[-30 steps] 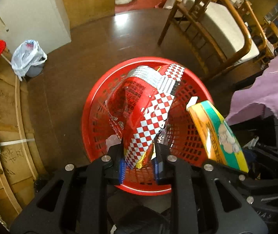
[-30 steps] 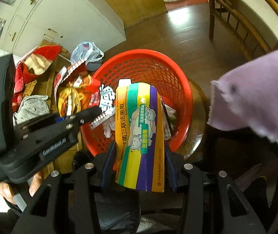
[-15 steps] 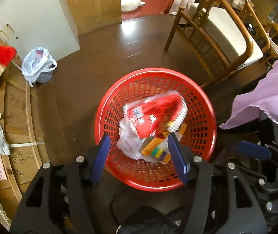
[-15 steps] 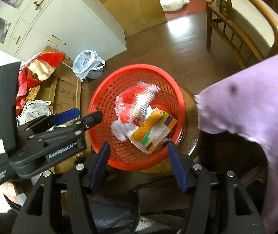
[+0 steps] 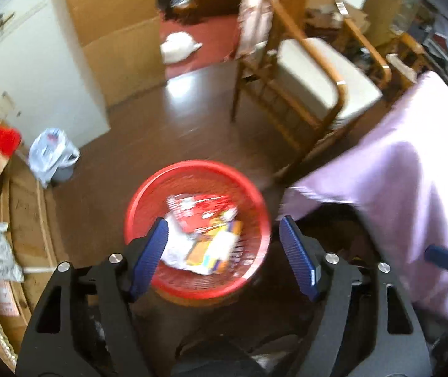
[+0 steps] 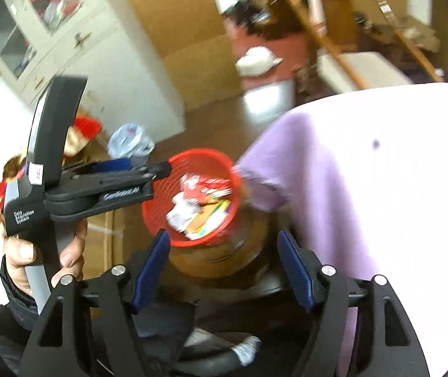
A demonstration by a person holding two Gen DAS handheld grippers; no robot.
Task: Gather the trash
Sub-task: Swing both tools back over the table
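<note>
dropped crinkly wrappers (image 5: 203, 212) in mesh basket (image 5: 148, 194)

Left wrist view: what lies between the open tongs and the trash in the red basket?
Nothing; the left tongs hang open and empty above the red basket, the wrappers lying inside.

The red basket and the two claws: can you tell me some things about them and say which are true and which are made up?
1. The red basket has wrappers in it. True.
2. The left claw grips a snack bag. False: its jaws stand open, having just been opening, with nothing between them.
3. The right claw is open and empty. True; it too has just been opening.
4. The basket is lying tipped over. False: it sits upright.
5. A lilac cloth hangs beside the basket. True.
</note>
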